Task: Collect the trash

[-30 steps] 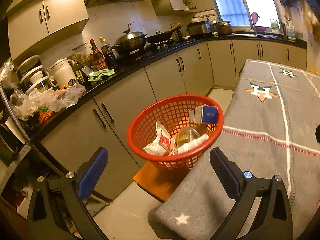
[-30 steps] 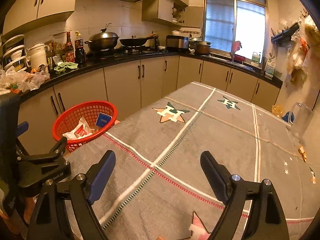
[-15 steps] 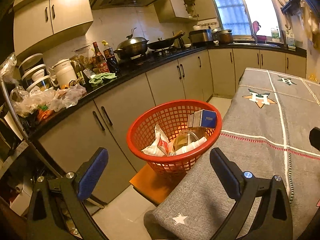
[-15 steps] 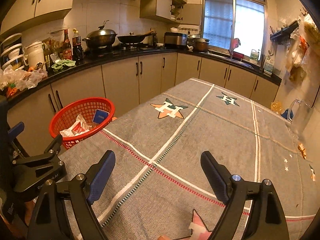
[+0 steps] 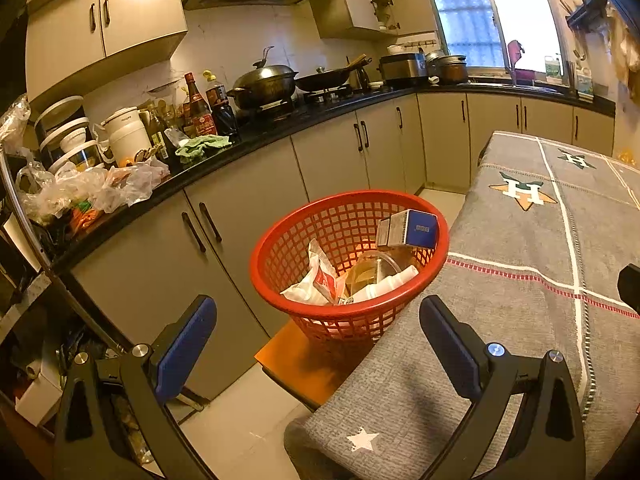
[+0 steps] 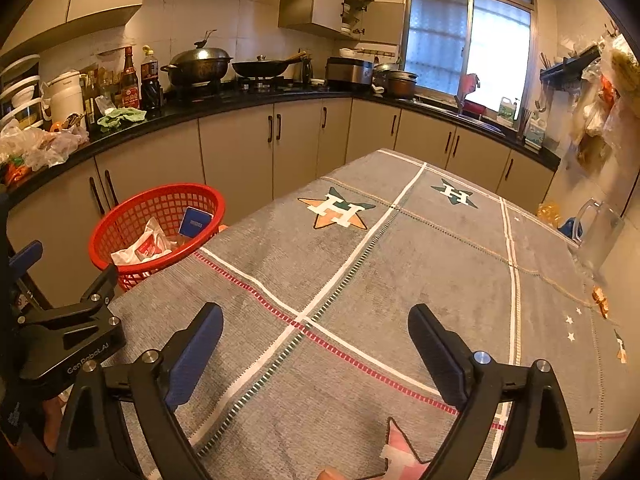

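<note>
A: Where's the trash?
B: In the red basket (image 5: 348,248), just off the cloth-covered counter (image 6: 400,264), left edge.
A: Jaws?
B: Left gripper (image 5: 316,316) gapes empty; right gripper (image 6: 316,322) is opening, nothing between.

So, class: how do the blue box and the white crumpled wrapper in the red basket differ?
The blue cardboard box is rigid and leans against the basket wall; the white crumpled wrapper is limp, red-printed, lying lower. Both sit inside the red plastic mesh basket.
</note>
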{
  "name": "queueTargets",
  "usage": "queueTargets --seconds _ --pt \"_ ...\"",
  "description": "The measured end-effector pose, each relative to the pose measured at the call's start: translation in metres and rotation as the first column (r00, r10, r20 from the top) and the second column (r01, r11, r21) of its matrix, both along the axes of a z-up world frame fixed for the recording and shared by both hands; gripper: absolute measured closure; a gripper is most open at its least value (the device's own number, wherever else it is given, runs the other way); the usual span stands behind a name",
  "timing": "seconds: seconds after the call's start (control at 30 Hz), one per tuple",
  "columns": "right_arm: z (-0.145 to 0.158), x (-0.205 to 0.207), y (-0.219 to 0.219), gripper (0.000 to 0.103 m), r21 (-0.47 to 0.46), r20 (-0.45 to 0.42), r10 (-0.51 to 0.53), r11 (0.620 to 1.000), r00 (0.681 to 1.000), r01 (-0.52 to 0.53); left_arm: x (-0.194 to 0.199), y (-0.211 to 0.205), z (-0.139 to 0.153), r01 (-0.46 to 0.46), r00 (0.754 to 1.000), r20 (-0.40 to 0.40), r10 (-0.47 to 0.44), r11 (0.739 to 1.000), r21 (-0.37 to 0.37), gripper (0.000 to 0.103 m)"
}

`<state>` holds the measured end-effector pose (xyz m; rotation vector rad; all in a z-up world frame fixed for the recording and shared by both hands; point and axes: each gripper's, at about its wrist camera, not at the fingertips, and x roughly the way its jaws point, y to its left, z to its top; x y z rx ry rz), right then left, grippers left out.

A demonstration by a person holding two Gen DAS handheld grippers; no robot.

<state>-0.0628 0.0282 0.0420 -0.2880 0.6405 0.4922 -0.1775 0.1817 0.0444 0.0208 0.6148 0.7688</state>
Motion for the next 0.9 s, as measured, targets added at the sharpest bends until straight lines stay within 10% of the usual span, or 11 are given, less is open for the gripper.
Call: queueTargets --seconds 0.9 --pt "-0.0018 -0.0022 0.001 0.002 -0.008 0.006 -0.021 1.0 1.0 0.021 -0.0001 -0.0009 -0.0022 -0.003 1.0 -0.002 0.003 1.0 -0.001 0.002"
